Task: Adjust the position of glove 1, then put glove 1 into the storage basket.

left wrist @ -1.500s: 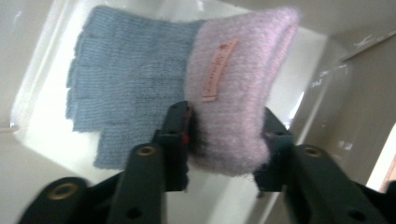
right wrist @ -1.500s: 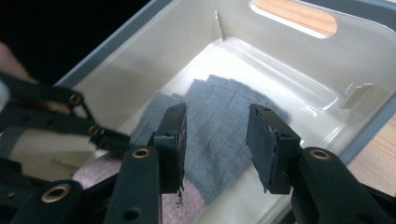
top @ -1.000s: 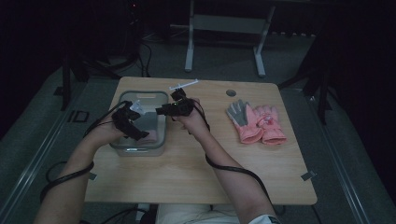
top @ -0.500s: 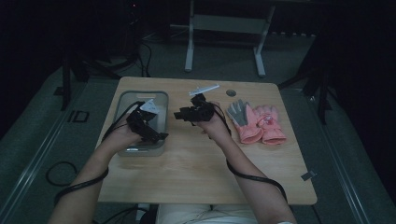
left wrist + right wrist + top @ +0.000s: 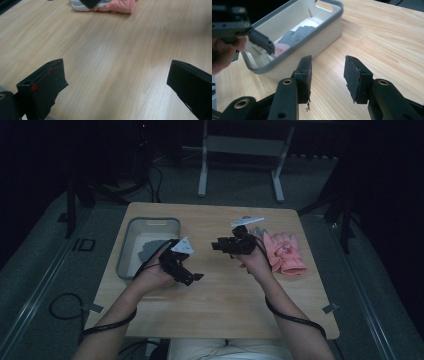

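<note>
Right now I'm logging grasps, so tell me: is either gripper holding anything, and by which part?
Nothing is held. The left gripper has its jaws wide apart over bare table; the right gripper is open too, with empty space between its jaws.

Pale wooden table (image 5: 230,295), dark metal stand (image 5: 240,150) behind it on grey floor (image 5: 45,270), cables (image 5: 62,307) alongside.

The left gripper (image 5: 192,276) has left the bin (image 5: 129,254) and moved toward the frame centre; the right gripper (image 5: 216,245) has shifted rightward, jaws parted.
</note>
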`<action>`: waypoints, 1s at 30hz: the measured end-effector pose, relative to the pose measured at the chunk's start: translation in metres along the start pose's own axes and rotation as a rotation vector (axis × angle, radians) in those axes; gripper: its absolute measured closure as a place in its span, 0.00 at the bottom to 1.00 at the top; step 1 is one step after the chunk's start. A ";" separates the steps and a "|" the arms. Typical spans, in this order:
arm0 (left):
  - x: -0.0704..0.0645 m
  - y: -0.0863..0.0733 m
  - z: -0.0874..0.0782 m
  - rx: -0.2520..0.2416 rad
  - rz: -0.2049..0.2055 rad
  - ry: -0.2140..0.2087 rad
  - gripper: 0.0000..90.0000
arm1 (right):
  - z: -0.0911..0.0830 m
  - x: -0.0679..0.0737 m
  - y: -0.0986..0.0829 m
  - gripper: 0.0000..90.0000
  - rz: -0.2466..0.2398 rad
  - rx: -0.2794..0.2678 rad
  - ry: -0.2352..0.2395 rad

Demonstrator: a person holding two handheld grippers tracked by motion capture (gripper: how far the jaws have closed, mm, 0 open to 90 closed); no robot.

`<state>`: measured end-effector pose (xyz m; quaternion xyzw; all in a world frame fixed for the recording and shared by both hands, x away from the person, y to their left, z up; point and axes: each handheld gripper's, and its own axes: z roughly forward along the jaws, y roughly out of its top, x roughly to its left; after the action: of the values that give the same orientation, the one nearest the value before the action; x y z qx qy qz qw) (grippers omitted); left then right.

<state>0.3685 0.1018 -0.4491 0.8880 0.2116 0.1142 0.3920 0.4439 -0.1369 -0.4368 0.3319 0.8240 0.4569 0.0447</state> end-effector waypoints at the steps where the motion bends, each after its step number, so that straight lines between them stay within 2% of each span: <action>1: -0.003 0.000 0.002 -0.008 0.002 -0.016 0.02 | -0.004 -0.003 -0.002 0.64 0.003 -0.005 -0.003; 5: -0.017 0.001 0.013 0.021 0.031 -0.040 0.02 | -0.017 -0.010 -0.010 0.64 -0.006 -0.015 -0.029; 6: -0.017 0.001 0.013 0.021 0.031 -0.040 0.02 | -0.017 -0.010 -0.010 0.64 -0.006 -0.015 -0.029; 7: -0.024 0.000 0.018 0.030 0.033 -0.045 0.02 | -0.020 -0.012 -0.013 0.64 -0.006 -0.017 -0.033; 11: -0.034 -0.002 0.027 0.027 0.019 -0.040 0.02 | -0.031 -0.022 -0.026 0.63 -0.007 -0.016 -0.060; 17: -0.051 -0.015 0.043 0.072 0.036 0.014 0.02 | -0.042 -0.035 -0.045 0.63 -0.019 -0.001 -0.096; 20: -0.057 -0.024 0.052 0.095 0.017 0.026 0.02 | -0.049 -0.042 -0.053 0.63 -0.018 0.008 -0.116; 24: -0.061 -0.031 0.056 0.089 0.000 0.019 0.04 | -0.057 -0.048 -0.059 0.64 -0.007 0.001 -0.141; 27: -0.068 -0.041 0.061 0.092 0.003 0.056 0.04 | -0.069 -0.058 -0.065 0.64 -0.027 -0.010 -0.194; 29: -0.069 -0.043 0.062 0.090 -0.006 0.058 0.03 | -0.072 -0.061 -0.066 0.64 -0.037 -0.013 -0.211; 30: -0.072 -0.048 0.064 0.091 -0.014 0.084 0.03 | -0.075 -0.064 -0.066 0.64 -0.039 -0.015 -0.225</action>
<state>0.3152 0.0556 -0.5303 0.8978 0.2389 0.1391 0.3428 0.4319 -0.2529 -0.4602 0.3644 0.8167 0.4222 0.1483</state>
